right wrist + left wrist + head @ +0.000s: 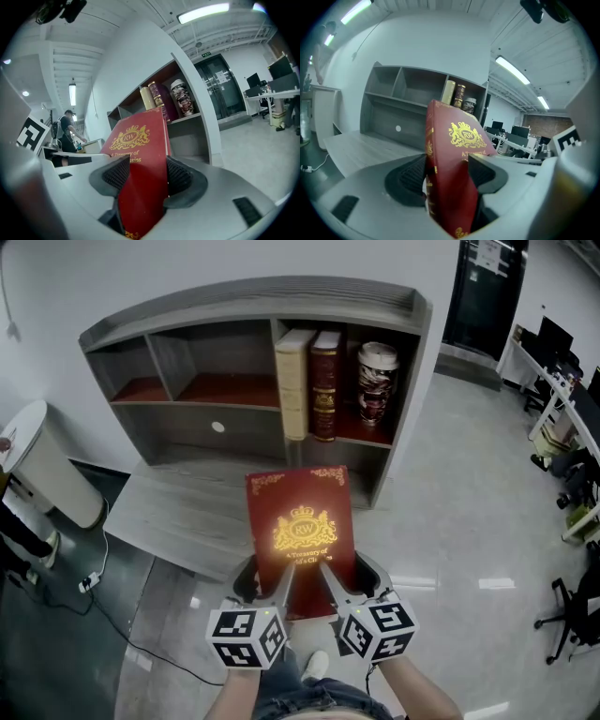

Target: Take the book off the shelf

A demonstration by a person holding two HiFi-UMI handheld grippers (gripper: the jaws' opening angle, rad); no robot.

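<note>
Head view looks steeply down; both gripper views share shelf (384,96).

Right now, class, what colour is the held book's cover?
Red book with gold crest; clearest in head view.

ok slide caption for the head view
Left gripper and right gripper clamp a red book clear of the grey shelf, where a cream book, a maroon book and a tin stand.

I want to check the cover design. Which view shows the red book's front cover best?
The head view: the red book faces the camera, most of its cover and crest showing. The left gripper view catches it nearly edge-on, spine foremost; the right gripper view shows the cover slanted, its lower part behind the jaws.
</note>
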